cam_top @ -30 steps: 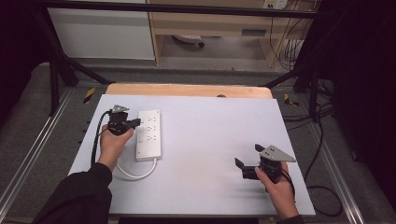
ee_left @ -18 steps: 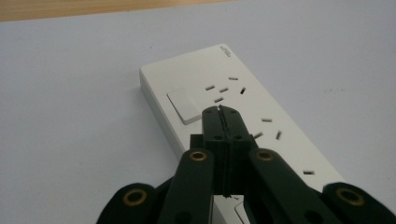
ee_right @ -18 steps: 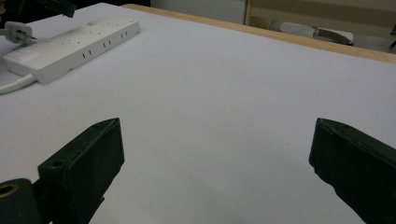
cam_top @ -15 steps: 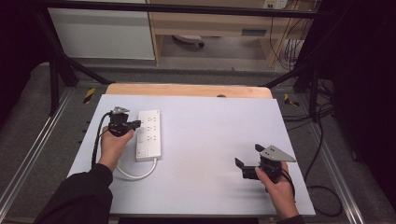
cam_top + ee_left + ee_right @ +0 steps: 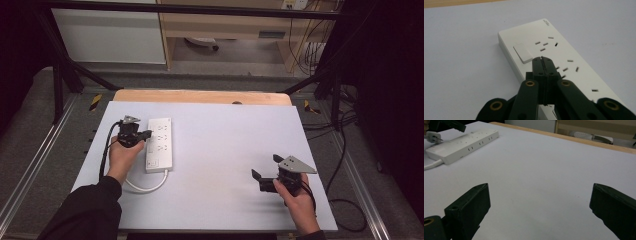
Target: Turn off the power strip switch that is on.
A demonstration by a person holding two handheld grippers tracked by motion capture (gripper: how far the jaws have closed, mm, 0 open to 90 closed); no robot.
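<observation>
Standing at the table's edge, I take the white power strip [image 5: 160, 144] as my marker. It lies left of the middle of the pale table [image 5: 230, 145], its long axis running from the near side toward the far wooden edge, and its white cord [image 5: 145, 186] curls out of the near end.

Just left of the strip, the left gripper [image 5: 148, 133] points across at it. In the left gripper view its jaws are pressed flat together with nothing between them, their tips over the strip's top face, just short of the square rocker switch [image 5: 523, 53] and beside a cluster of socket slots [image 5: 546, 44]. Whether the tips touch the plastic, I cannot tell. The coming move looks to turn on that short gap: the switch lies straight ahead of the closed tips, along the strip's length in that view, so a small push forward and down would reach it. This hand is plainly the nearer one.

Well to the right of the strip and nearer the person, the right gripper [image 5: 266, 170] rests over bare table with its jaws spread wide and empty, pointing back toward the strip.

Compared with a second ago, nothing has visibly moved: both hands and the strip sit where they were.
</observation>
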